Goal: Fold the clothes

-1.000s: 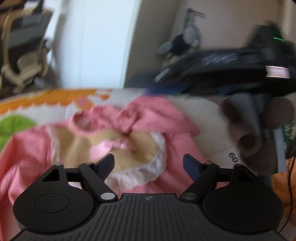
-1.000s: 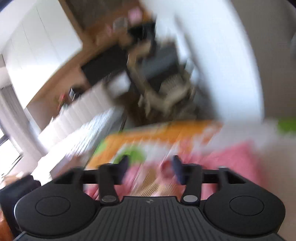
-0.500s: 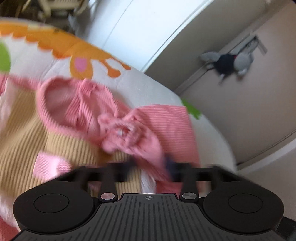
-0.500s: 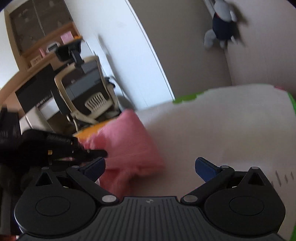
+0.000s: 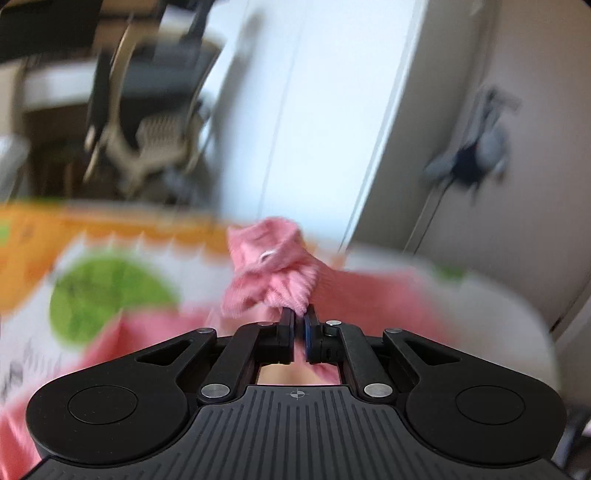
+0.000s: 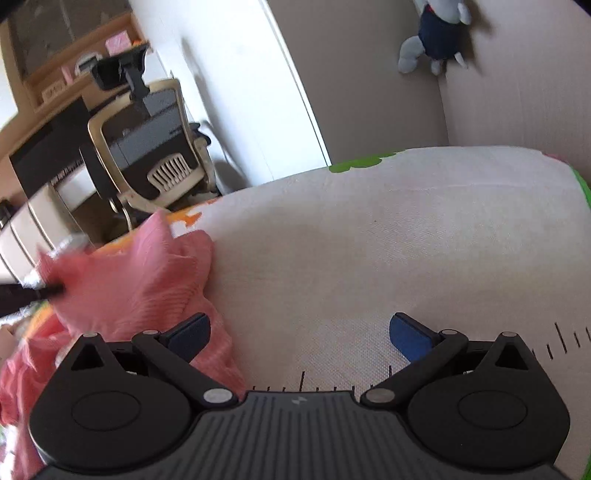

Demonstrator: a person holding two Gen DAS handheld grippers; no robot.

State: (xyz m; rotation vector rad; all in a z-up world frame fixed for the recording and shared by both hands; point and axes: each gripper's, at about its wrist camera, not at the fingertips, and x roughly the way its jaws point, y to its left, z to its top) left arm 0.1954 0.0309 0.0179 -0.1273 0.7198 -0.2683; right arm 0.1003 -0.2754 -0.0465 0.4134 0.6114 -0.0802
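Note:
A pink ribbed garment (image 5: 273, 269) bunches up in front of my left gripper (image 5: 299, 314), which is shut on a fold of its cloth and lifts it off the mat. The left wrist view is blurred by motion. In the right wrist view the same pink garment (image 6: 140, 273) rises at the left, pulled up by the other gripper's dark tip (image 6: 44, 291). My right gripper (image 6: 299, 332) stands wide open above the white mat (image 6: 369, 258), with nothing between its fingers, its left finger (image 6: 188, 332) over the garment's edge.
The mat (image 5: 107, 291) carries orange and green prints and ruler marks (image 6: 561, 336). Beyond its far edge stand an office chair (image 6: 155, 147), a desk and a white door (image 6: 240, 85). A grey plush toy (image 6: 436, 33) hangs on the beige wall.
My left gripper went from open to shut on the pink cloth and has lifted it. The right gripper opened wide and now holds nearly still over the white mat.

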